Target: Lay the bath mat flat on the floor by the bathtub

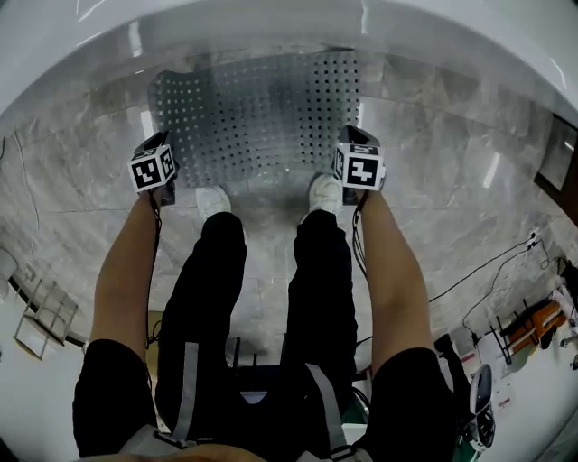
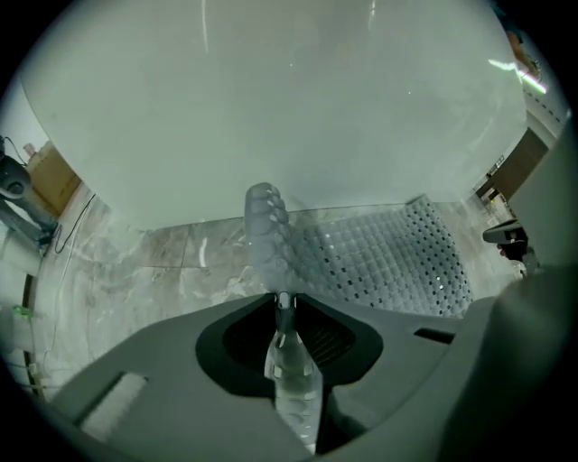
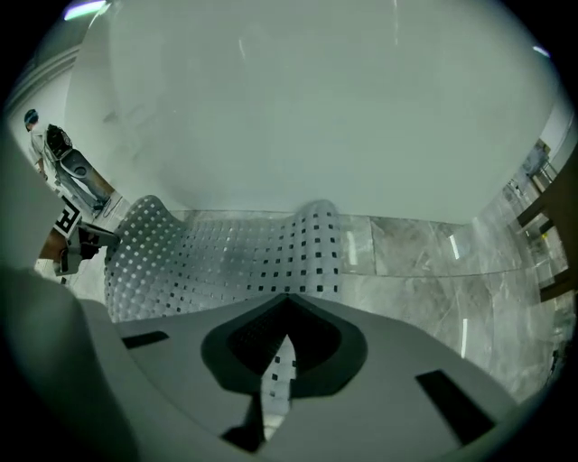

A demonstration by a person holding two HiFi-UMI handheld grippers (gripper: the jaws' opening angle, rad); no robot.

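The white bathtub (image 1: pixel 271 27) curves across the far side, and its wall meets the grey marble floor (image 1: pixel 452 180) in one long edge. The bath mat (image 1: pixel 262 117), a translucent grey sheet full of small holes, lies on the floor with its far edge up against the tub wall. It is not flat: the right gripper view shows two humps in it, and in the left gripper view a fold of it stands upright. Bare marble runs wide on both sides of the mat.

The person's legs come down the middle, with the left shoe (image 1: pixel 213 200) and right shoe (image 1: pixel 325 191) close behind the mat's near edge.

The left claw (image 1: pixel 161 176) is clamped on the mat's near left corner, its jaws pressed together on the sheet. The right claw (image 1: pixel 354 176) is likewise closed tight on the near right corner.

Well off to the right a thin cable (image 1: pixel 488 266) trails over the floor toward some clutter with an orange piece (image 1: pixel 533 325). A wire frame (image 1: pixel 36 325) stands far left, apart from the mat
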